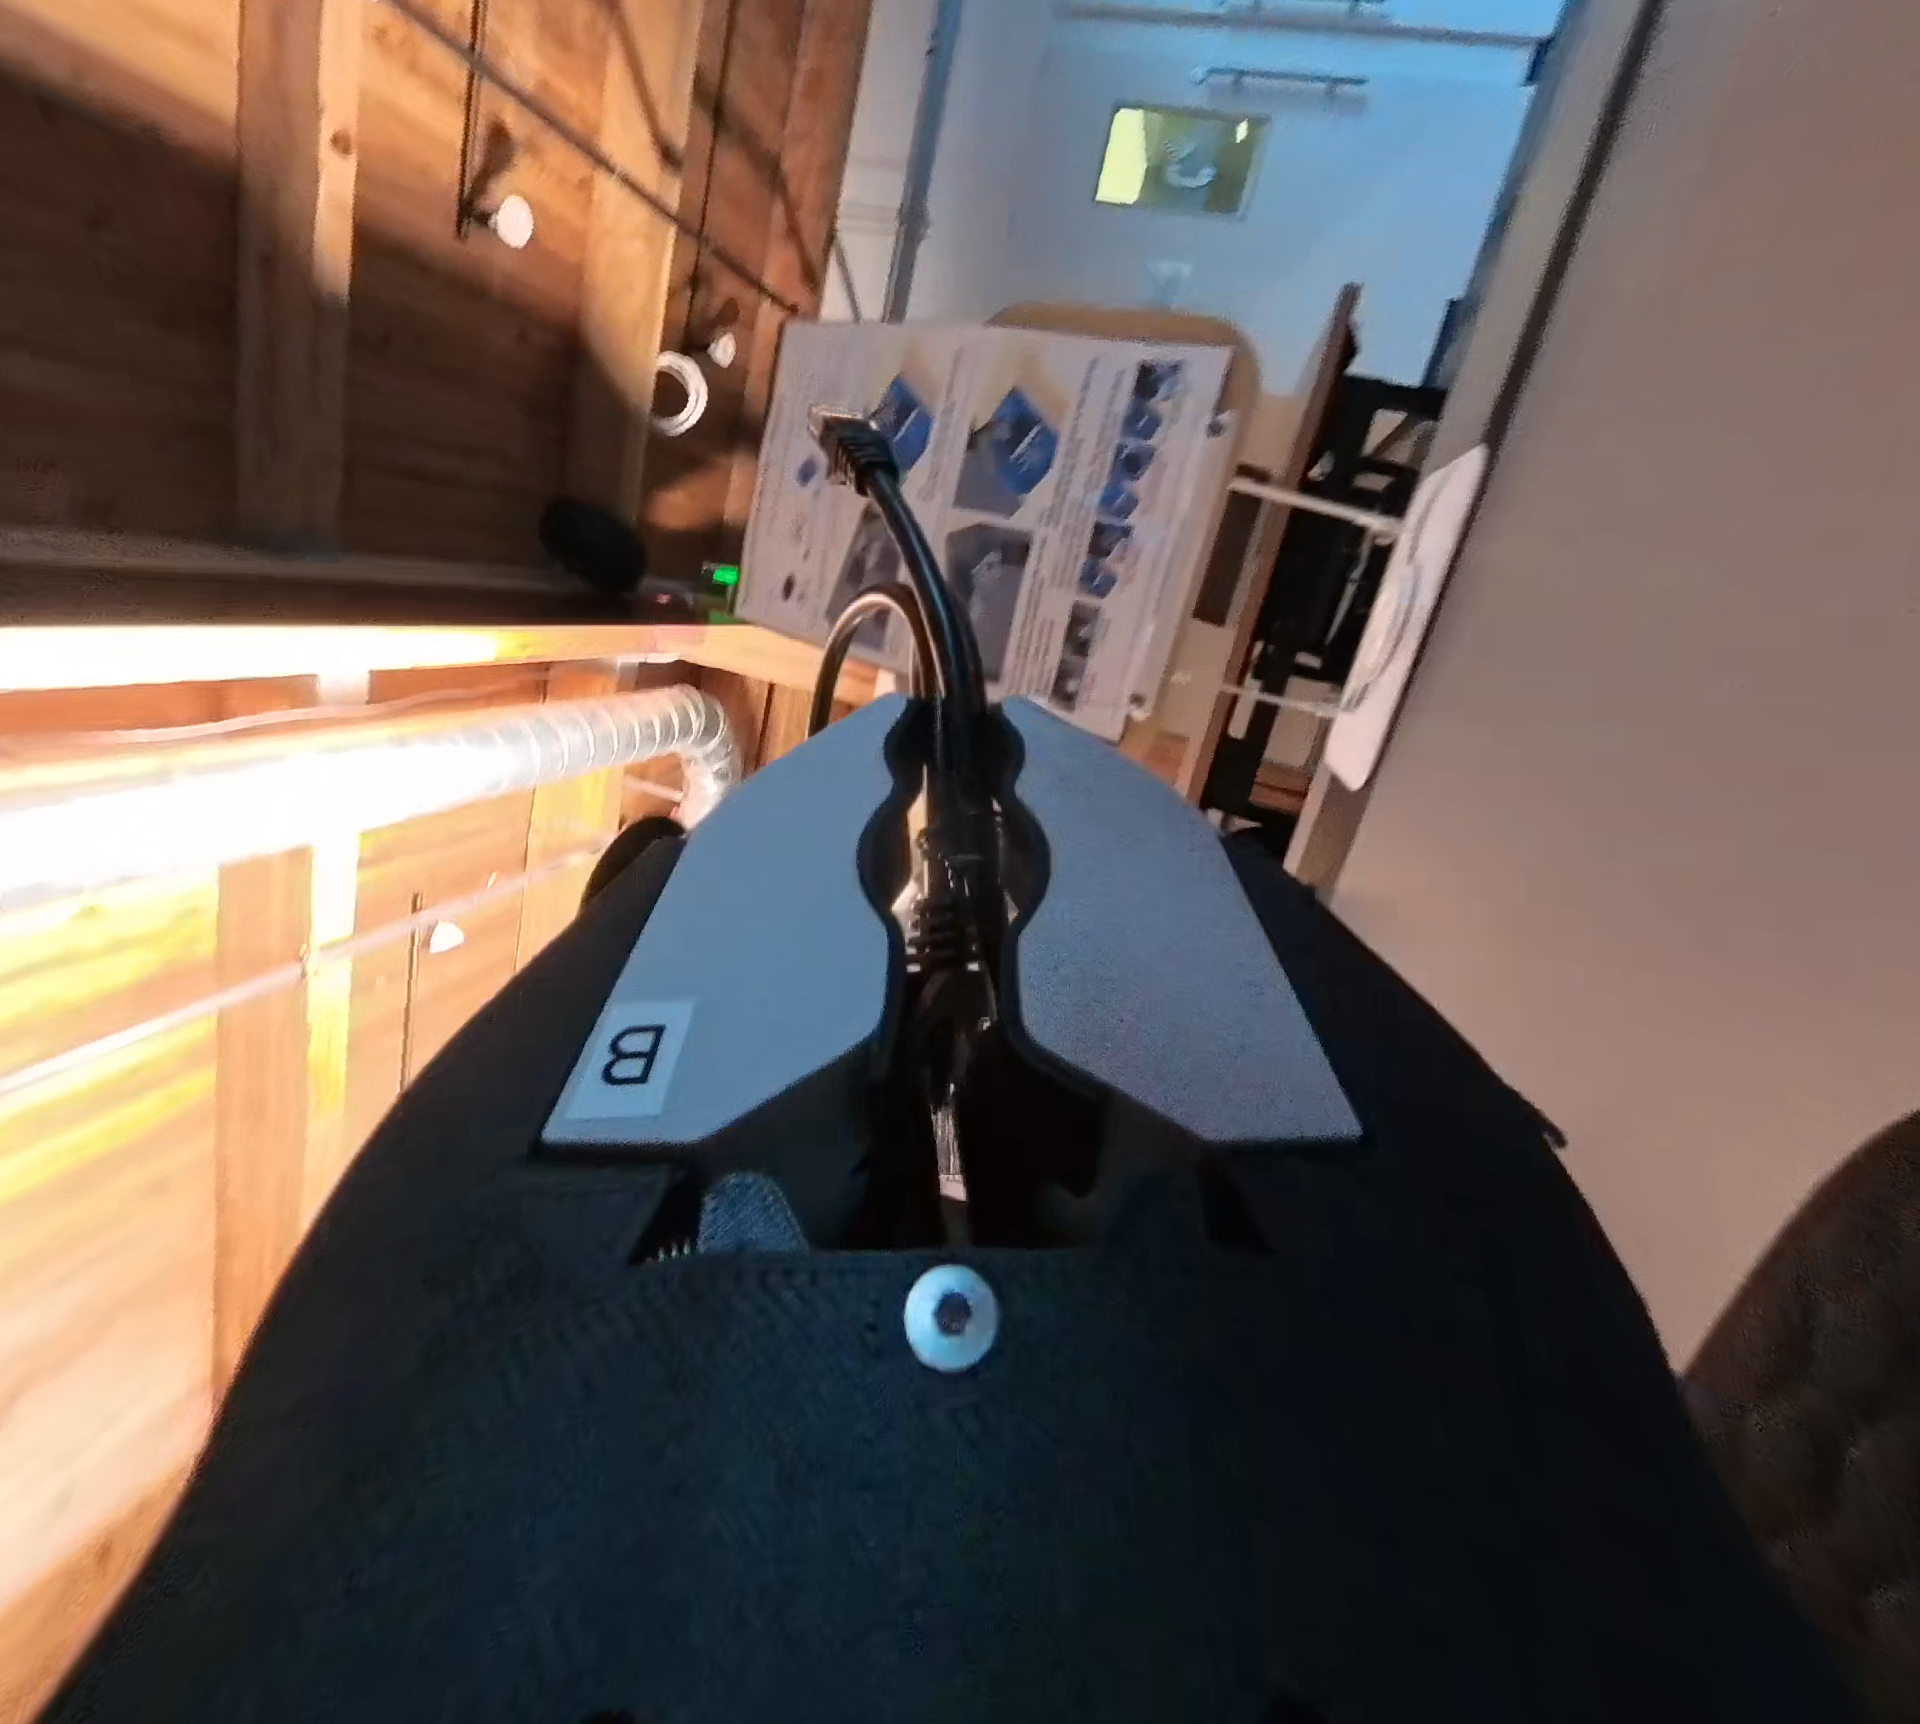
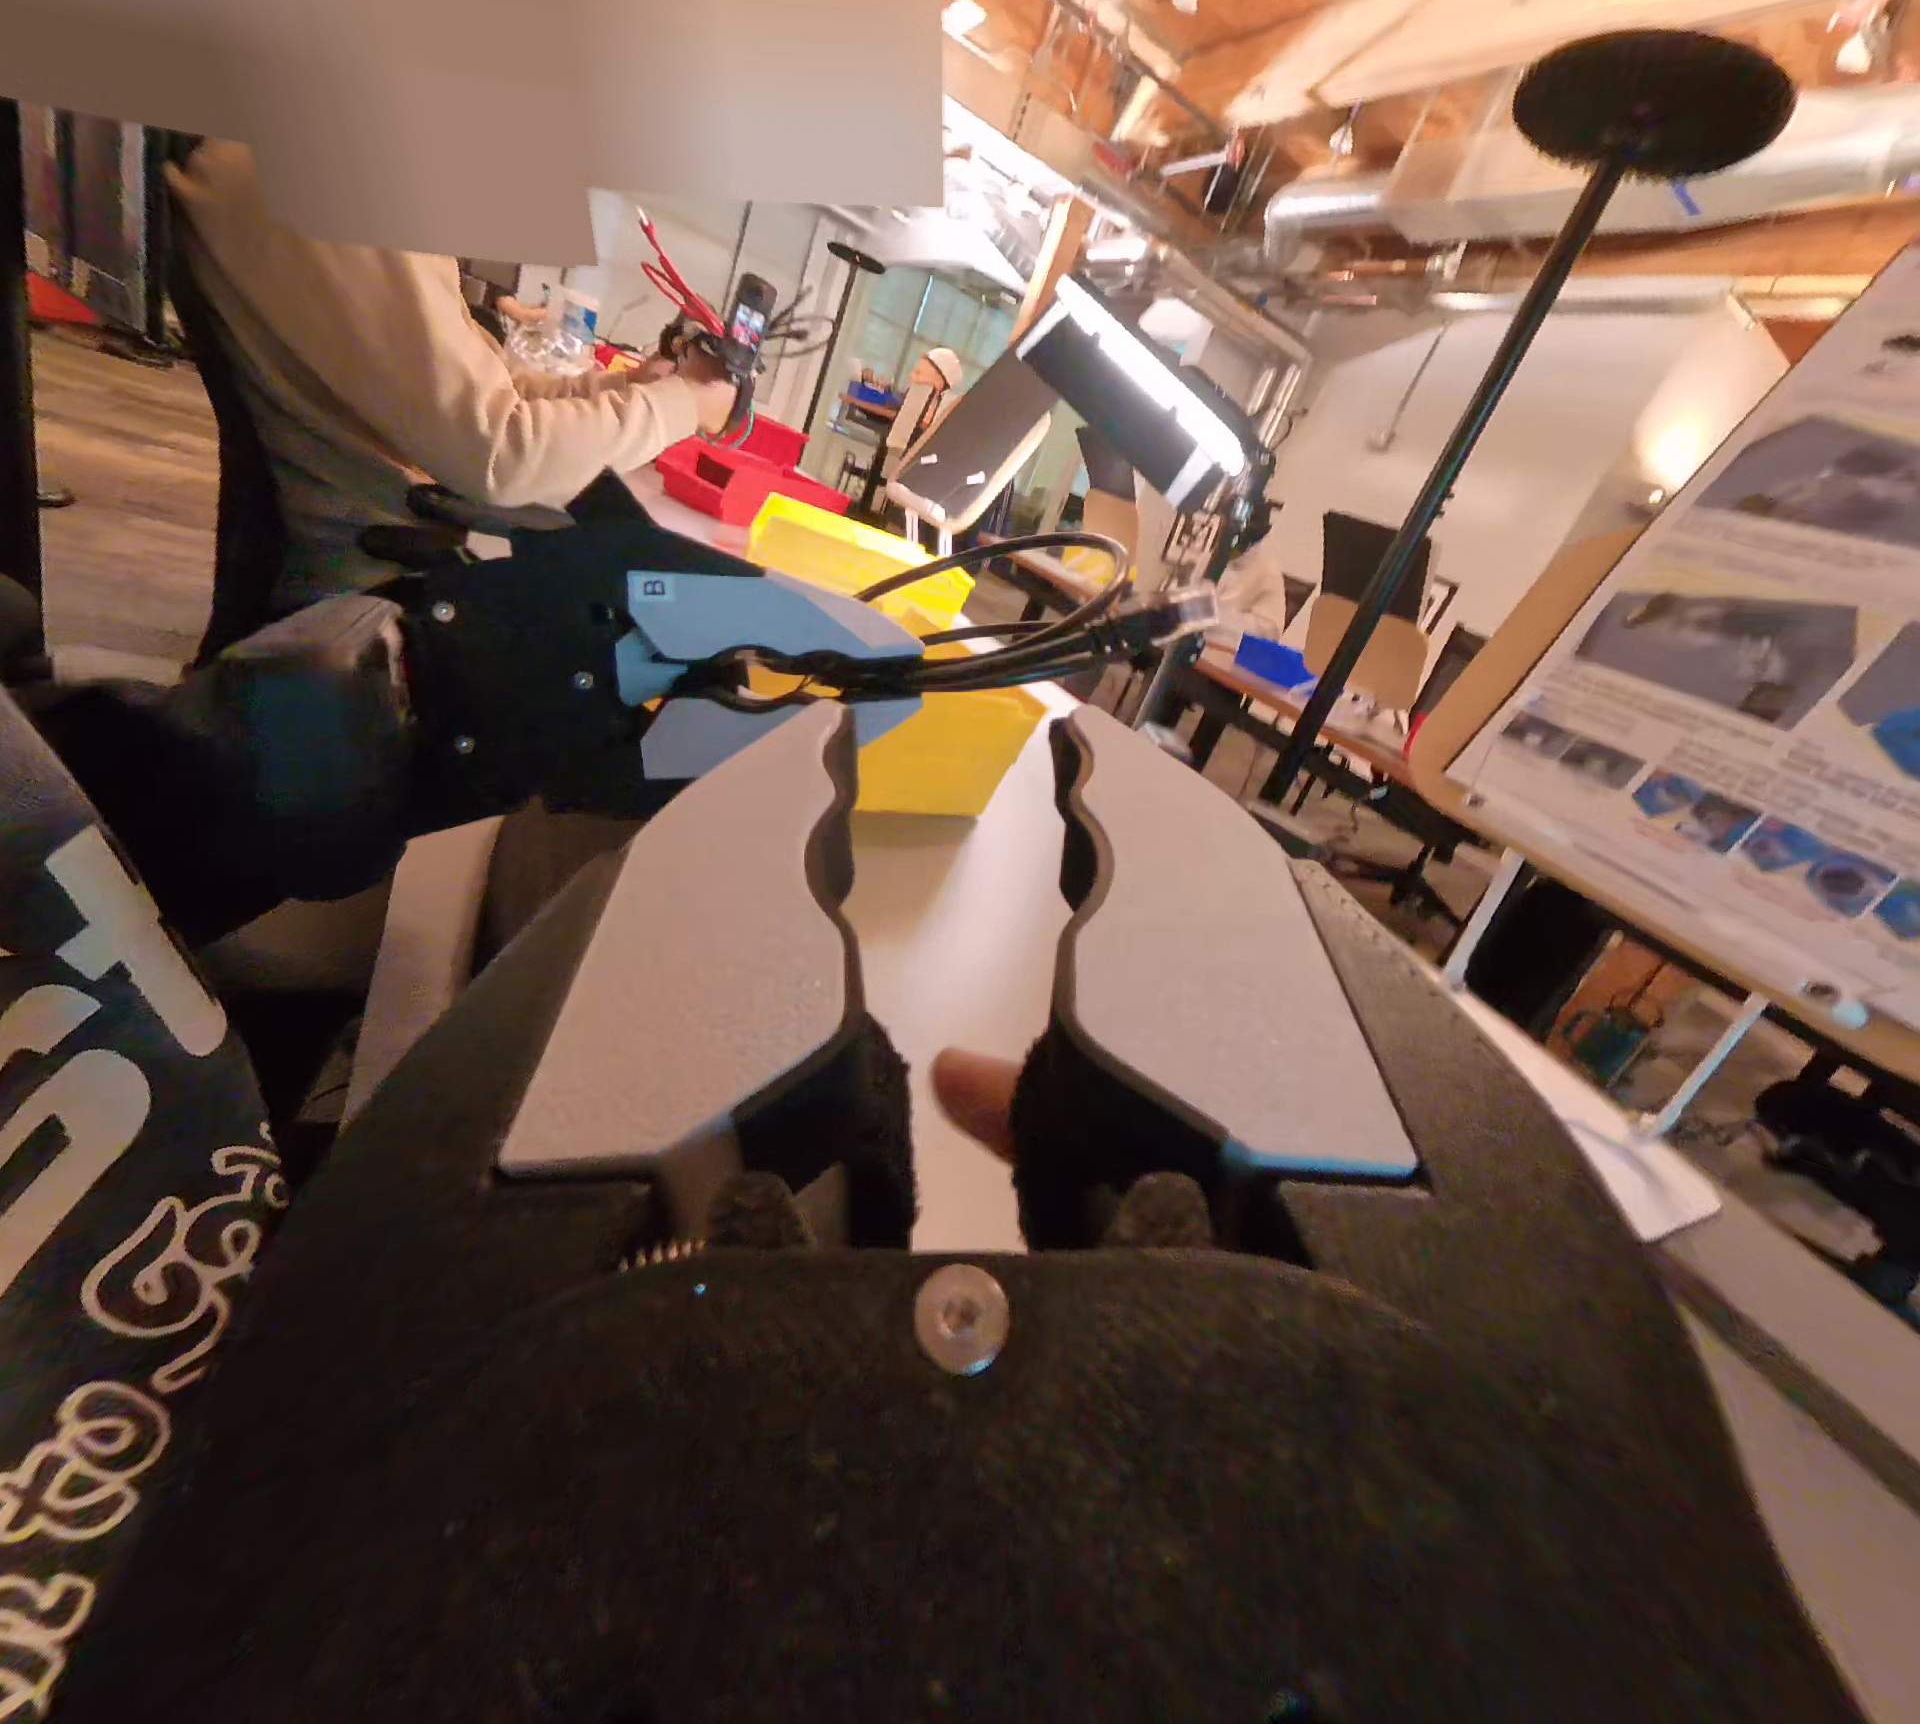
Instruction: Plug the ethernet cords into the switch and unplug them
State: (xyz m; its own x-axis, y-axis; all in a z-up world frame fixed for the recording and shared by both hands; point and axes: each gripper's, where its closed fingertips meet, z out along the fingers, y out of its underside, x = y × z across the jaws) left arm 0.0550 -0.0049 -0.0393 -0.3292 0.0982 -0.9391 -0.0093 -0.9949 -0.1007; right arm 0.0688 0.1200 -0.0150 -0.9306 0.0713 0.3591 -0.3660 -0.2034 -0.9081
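Over white table point(image 2: 966, 926), left gripper point(image 1: 951, 718) clamps ethernet cords point(image 1: 940, 594).

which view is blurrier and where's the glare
Left wrist view: rolled sideways, with motion smear and a blown-out bright streak along the wooden beam at left; the ethernet cords in the left gripper stay fairly sharp. Right wrist view: steadier, wide-angle bending at the edges, glare on the light panel; the right gripper is crisp.
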